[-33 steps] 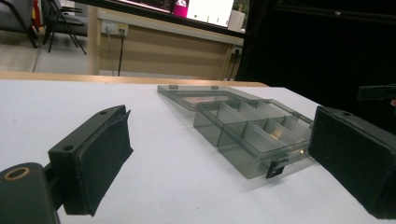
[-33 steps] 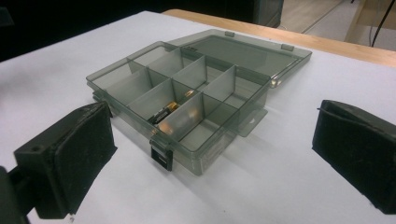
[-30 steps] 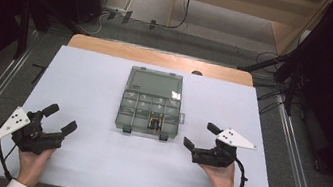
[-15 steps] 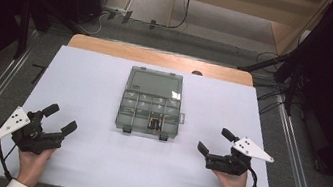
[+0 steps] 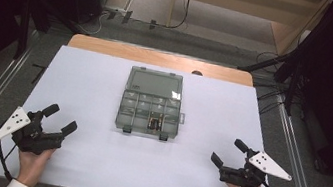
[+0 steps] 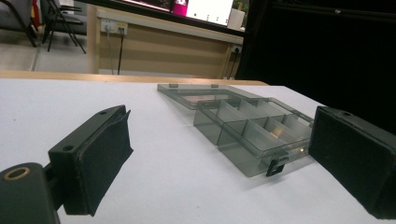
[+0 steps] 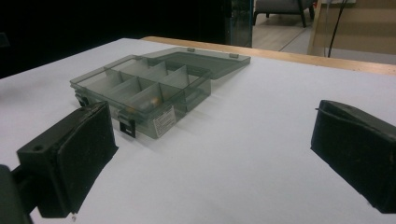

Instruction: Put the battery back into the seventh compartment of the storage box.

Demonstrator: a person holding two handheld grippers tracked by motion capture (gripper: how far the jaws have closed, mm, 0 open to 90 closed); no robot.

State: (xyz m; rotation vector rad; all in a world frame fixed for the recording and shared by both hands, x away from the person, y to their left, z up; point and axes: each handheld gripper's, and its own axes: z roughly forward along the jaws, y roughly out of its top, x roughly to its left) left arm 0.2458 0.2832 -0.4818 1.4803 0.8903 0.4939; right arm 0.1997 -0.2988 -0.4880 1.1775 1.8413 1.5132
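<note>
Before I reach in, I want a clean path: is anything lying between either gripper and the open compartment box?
Nothing visible does. Only bare white table lies between the left gripper, the right gripper and the compartment box; both grippers are open.

White table (image 5: pixel 94 87), wood strip showing along far edge. On it: clear grey plastic box (image 5: pixel 150 113) w/ divided compartments, lid flat open behind it, two dark latches on near side. Box sits fwd of left gripper (image 5: pixel 59 119) & to its right, well apart; fwd-left of right gripper (image 5: pixel 227 152), also well apart. Small dark item in one near compartment.
</note>
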